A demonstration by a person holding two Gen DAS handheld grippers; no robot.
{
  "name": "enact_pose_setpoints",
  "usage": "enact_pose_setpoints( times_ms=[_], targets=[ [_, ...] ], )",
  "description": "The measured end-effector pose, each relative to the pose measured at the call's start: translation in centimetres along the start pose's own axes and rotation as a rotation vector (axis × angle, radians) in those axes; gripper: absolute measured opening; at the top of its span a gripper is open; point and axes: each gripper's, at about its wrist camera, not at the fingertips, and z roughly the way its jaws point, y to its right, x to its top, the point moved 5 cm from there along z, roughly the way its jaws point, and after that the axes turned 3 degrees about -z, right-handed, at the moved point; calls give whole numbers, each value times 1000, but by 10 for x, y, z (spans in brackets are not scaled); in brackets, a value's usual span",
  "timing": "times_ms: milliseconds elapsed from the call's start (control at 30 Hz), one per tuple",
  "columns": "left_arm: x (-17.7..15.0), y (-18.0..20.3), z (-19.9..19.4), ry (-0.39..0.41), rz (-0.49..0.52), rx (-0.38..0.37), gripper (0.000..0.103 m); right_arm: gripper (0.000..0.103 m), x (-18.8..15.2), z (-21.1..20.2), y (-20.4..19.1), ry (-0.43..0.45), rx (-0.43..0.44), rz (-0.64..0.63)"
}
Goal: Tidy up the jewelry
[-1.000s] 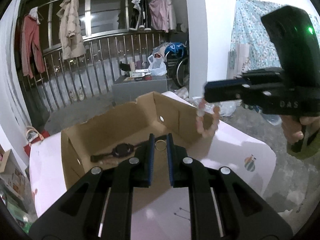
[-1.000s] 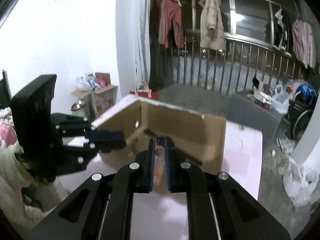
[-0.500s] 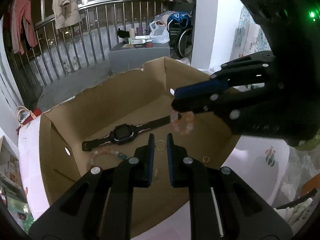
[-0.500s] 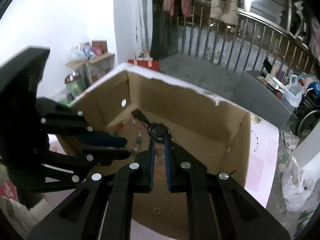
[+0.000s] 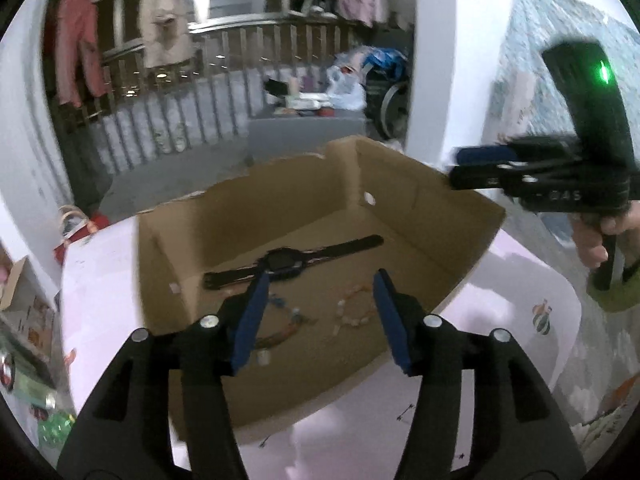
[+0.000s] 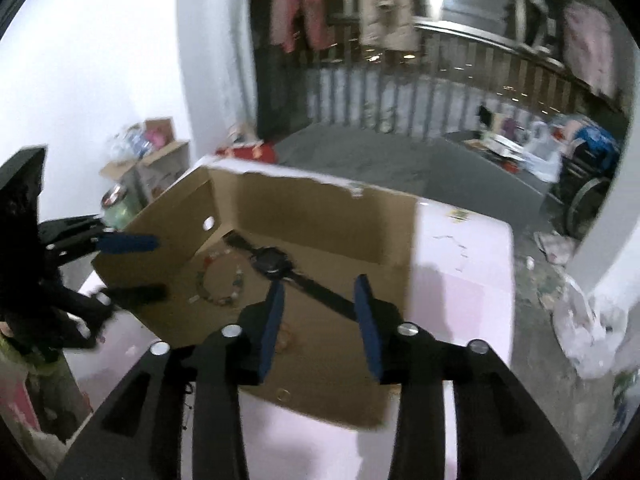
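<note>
An open cardboard box (image 5: 420, 176) (image 6: 320, 200) stands on the pink table (image 5: 520, 300). On its floor lie a black watch (image 5: 288, 264) (image 6: 272, 264), a multicoloured bead bracelet (image 5: 280, 324) (image 6: 220, 284), a pink bead bracelet (image 5: 356, 308) (image 6: 286, 336) and a small gold ring (image 6: 283, 393). My left gripper (image 5: 321, 276) (image 6: 148, 268) hangs over the box's near side, jaws opening, nothing between them. My right gripper (image 6: 320, 282) (image 5: 456, 168) is by the box's right corner, jaws opening too, nothing pressed between its pads.
A person's hand (image 5: 592, 240) holds the right gripper's handle. Behind the table are a metal railing with hanging clothes (image 5: 160, 20), a grey bench with clutter (image 5: 308, 120), a wheelchair (image 6: 584, 192) and boxes on the floor (image 6: 148, 164).
Both grippers have opened. The gold ring has left the left gripper and the pink bracelet has left the right; both lie in the box. The right gripper has drawn back to the box's corner.
</note>
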Motion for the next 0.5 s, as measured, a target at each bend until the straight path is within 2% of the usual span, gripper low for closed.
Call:
enact_pose_setpoints(
  times_ms=[100,200,333,400,433,500],
  targets=[
    [-4,-21,-24,45,-85,37,68,51,-15,-11,25,-3,-15,118],
    [-13,-46,-40,76,-208,50,75,53,-33,-8,43,-40,-1,237],
    [-31,-81,-36,31,-396,55,77,53,-51,4,58,-85,52,404],
    [-39,-91,-31,16,-496,9,77,53,-54,9,58,-98,51,427],
    [-42,-93,-29,10,-539,-20,77,53,-54,11,56,-97,78,441],
    [-47,-93,-20,-5,-580,-72,79,54,-54,18,50,-115,91,444]
  ],
)
